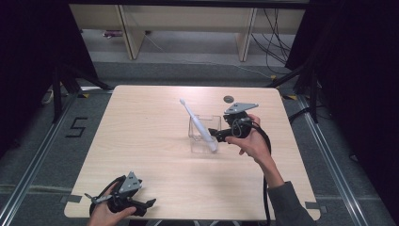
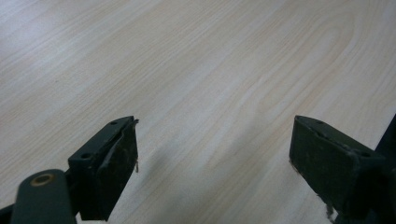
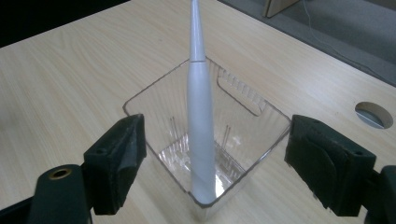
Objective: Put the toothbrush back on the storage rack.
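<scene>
- My right gripper [image 3: 212,163] is standing with jaws spread wide, nothing pinched; the pads are flanking the clear plastic box [image 3: 163,93] on both sides without pressing it.
- The white electric toothbrush [image 3: 200,135] is sitting bottom-end down inside that box, leaning out over the rim, brush head pointing up and away toward the far left of the table in the high view [image 1: 197,123].
- No pad is touching the toothbrush; it is resting free against the box wall.
- In the high view my right gripper [image 1: 217,135] is hovering just beside the box [image 1: 214,123], near the middle of the wooden table [image 1: 141,141].
- My left gripper [image 2: 215,158] is also gaping, jaws wide apart over bare wood, gripping nothing.
- It is sitting at the near left edge of the table in the high view [image 1: 141,203], well apart from the box.
</scene>
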A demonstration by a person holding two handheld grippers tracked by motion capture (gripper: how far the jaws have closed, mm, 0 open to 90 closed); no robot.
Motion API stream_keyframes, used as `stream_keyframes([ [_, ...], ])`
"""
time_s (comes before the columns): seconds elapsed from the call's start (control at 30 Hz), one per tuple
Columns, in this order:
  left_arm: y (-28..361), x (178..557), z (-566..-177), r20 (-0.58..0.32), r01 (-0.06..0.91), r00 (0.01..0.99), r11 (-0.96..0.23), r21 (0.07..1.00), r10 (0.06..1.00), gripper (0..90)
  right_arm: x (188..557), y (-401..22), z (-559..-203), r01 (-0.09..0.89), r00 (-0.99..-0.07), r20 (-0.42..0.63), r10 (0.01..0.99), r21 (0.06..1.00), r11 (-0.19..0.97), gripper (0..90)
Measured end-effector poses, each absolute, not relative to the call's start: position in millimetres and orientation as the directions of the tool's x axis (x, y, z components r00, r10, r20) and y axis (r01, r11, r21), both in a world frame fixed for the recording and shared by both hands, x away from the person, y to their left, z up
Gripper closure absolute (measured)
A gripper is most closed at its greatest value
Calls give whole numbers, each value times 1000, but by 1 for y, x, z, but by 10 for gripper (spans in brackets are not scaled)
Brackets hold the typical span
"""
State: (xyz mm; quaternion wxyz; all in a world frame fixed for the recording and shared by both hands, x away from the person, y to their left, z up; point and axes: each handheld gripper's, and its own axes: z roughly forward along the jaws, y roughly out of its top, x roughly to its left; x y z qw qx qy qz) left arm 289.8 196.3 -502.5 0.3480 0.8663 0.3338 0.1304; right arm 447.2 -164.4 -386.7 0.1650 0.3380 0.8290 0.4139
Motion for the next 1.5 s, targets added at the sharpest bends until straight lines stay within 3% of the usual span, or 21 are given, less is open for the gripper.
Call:
stream_keyframes([
  [0.13, 196, 290, -502, -4, 484, 747, -540, 689, 665, 148, 444, -171, -388, 381, -733, -37, 679, 805, 454, 202],
  [0.43, 197, 290, -502, -3, 486, 744, -538, 689, 668, 148, 430, -184, -389, 415, -719, -12, 695, 794, 444, 202],
  [1.5, 197, 291, -503, 11, 477, 750, -552, 684, 662, 148, 379, -212, -413, 400, -723, -26, 691, 799, 449, 201],
])
